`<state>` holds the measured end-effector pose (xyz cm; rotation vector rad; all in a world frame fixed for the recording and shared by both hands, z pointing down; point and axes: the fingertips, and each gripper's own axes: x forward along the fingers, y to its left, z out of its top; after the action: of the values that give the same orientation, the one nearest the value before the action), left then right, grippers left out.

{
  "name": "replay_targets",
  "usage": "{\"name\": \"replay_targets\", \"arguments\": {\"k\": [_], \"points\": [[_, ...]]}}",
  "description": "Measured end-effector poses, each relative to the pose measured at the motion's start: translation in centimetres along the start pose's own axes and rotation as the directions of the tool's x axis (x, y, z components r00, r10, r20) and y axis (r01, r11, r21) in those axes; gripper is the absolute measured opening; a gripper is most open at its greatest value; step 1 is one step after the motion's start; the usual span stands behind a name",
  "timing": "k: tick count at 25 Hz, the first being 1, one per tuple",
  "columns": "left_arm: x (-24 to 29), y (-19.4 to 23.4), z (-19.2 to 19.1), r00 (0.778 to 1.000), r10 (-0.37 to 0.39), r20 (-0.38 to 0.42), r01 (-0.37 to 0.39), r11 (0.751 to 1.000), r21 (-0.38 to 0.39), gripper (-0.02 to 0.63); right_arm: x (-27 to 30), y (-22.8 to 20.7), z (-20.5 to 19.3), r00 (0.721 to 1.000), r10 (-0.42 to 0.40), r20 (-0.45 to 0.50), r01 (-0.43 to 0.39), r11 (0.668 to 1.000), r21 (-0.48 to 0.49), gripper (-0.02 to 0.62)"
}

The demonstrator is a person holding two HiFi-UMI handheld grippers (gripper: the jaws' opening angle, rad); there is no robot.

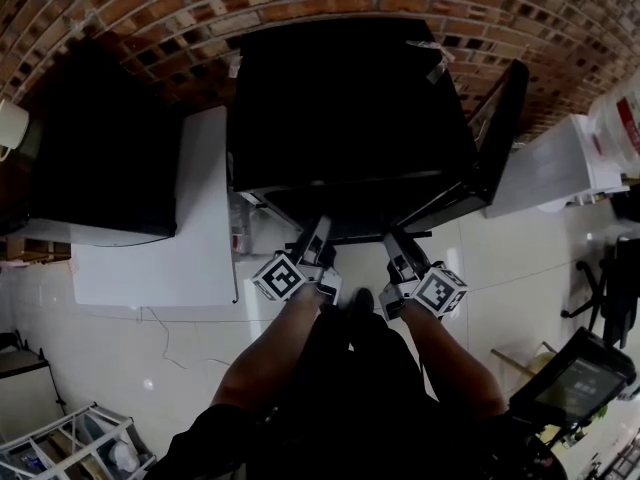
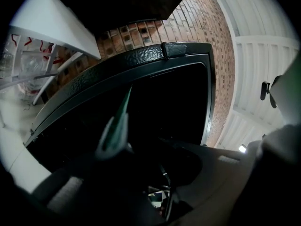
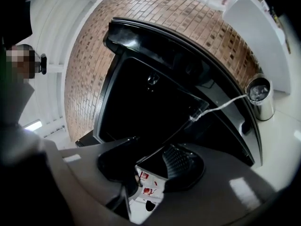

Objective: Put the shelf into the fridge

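The shelf (image 1: 360, 238) is a thin clear pane, greenish along its cut edge, and it sits at the mouth of the fridge (image 1: 350, 108). It lies roughly flat. Its far side is lost in the dark cavity, and its near edge is still out in front, level with the jaw tips. That near edge is the long axis: it runs across the opening from one gripper to the other, so the pane goes in broadside, short way first.

The left gripper (image 1: 318, 232) is at the pane's left end. Its jaws stand apart, and the green edge passes between them nearer one jaw (the view is too dark to show whether it rests on that pad). It does not look pinched. The right gripper (image 1: 396, 240) is at the other end with its jaws wide apart. Its ribbed pad is bare and the shelf's edge runs on just beyond it, so it holds nothing.

The door (image 1: 500, 118) hangs open to the right. The white tabletop (image 1: 190, 218) stands to the left, well clear of the work.

By my reading the job is mostly done, since the pane is entered and released. What seems left is to push it fully back onto its supports and to check that it sits level.
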<state>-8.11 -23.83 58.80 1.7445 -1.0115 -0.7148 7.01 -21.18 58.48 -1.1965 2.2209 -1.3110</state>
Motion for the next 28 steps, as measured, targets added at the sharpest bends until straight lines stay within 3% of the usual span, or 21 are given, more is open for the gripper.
{"name": "replay_targets", "arguments": {"k": [11, 18, 23, 28], "points": [[0.4, 0.8, 0.3, 0.999, 0.037, 0.025, -0.037, 0.999, -0.002, 0.054, 0.0, 0.2, -1.3, 0.999, -0.028, -0.032, 0.029, 0.999, 0.037, 0.097], [0.2, 0.7, -0.4, 0.998, 0.055, -0.029, -0.055, 0.998, 0.022, 0.061, 0.6, -0.4, -1.1, 1.000, -0.024, -0.014, 0.025, 0.997, 0.070, 0.094], [-0.2, 0.5, -0.8, 0.997, 0.075, -0.029, -0.075, 0.997, -0.011, 0.048, 1.4, -0.2, -0.5, 1.000, -0.009, 0.010, 0.008, 0.996, 0.083, 0.092], [0.5, 0.9, -0.5, 0.989, 0.145, 0.035, -0.141, 0.986, -0.093, 0.043, 2.2, -1.1, 0.3, 0.999, -0.043, 0.022, 0.041, 0.995, 0.088, 0.091]]}}
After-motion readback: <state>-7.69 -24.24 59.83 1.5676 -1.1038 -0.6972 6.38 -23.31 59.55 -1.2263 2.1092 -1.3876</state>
